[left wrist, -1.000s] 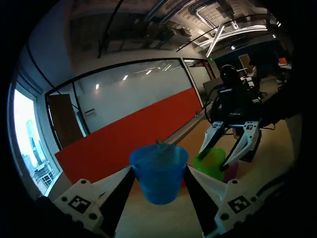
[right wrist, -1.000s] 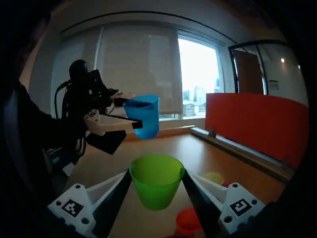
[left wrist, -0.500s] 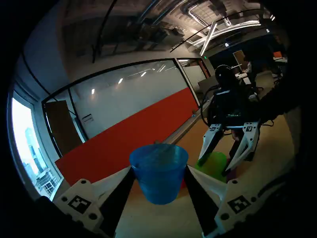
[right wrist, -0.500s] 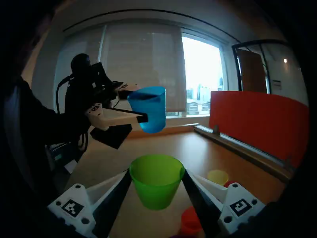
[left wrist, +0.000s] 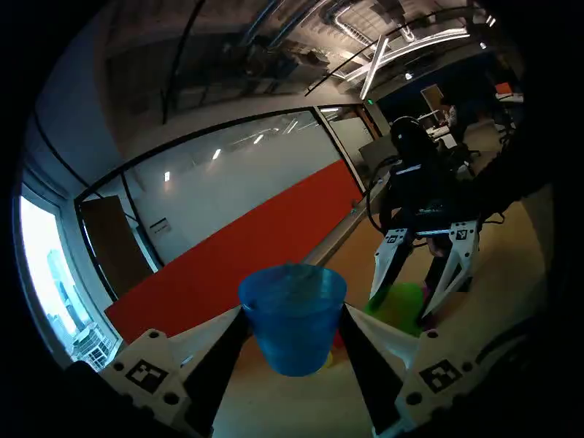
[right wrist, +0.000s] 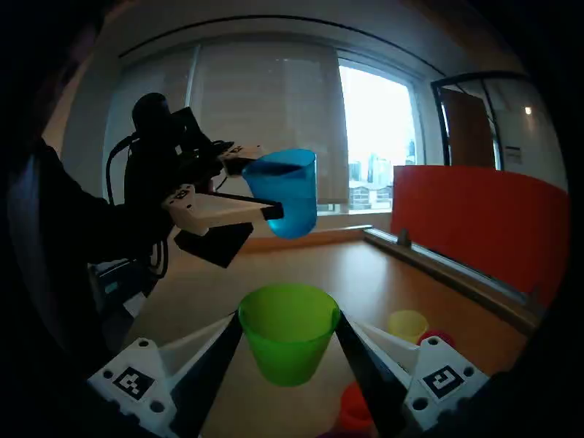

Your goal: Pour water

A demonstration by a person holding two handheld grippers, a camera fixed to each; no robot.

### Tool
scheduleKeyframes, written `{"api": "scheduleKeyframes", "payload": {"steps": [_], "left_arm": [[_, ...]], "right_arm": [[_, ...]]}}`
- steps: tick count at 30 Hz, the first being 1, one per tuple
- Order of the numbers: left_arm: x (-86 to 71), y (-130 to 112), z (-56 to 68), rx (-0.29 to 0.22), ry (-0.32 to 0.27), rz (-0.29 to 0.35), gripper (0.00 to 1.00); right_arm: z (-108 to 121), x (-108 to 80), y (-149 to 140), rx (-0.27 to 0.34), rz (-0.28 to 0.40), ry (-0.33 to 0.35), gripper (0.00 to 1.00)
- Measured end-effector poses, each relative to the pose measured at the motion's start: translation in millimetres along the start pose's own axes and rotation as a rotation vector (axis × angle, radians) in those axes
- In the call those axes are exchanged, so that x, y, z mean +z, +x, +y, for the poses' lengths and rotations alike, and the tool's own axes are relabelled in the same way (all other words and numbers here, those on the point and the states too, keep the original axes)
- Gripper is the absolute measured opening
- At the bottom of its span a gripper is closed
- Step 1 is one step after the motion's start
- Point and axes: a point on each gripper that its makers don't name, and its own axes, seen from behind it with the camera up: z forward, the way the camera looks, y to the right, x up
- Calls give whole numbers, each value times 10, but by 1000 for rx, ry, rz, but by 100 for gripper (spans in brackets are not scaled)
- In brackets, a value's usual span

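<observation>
The left gripper (left wrist: 293,321) grasps a blue cup (left wrist: 293,332): both fingers press against opposite sides of the cup wall, just below the rim. The cup stands close to upright between the fingers, with its open mouth facing up. The right gripper (right wrist: 289,321) grasps a green cup (right wrist: 289,347) in the same manner, one finger on each side of the wall, with the cup upright and its mouth open upward. In the right gripper view, the blue cup is held in the air above the wooden table (right wrist: 379,277), higher than the green cup and up and to the left of it; the two cups are apart and do not touch. A dark band shows inside the blue cup near its rim; it cannot be determined whether this is liquid. The inside of the green cup shows no visible contents. On the table, to the right of the green cup, stand a yellow cup (right wrist: 406,325) and, just beside it, a dark red cup (right wrist: 436,337). An orange-red cup (right wrist: 354,412) stands nearer the camera, partly hidden behind the right finger. A red partition (right wrist: 482,219) runs along the far edge of the table, and a bright window (right wrist: 372,146) lies beyond.
</observation>
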Motion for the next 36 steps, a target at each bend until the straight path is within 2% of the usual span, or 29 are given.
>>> {"api": "scheduleKeyframes", "payload": {"steps": [9,36], "left_arm": [[-7,28,7,49,-3,1,82],[-26,140,131,141,-34,32,83]], "right_arm": [[-36,4,-29,0,2,7,93],[-158,20,-34,-2,1,48,93]]}}
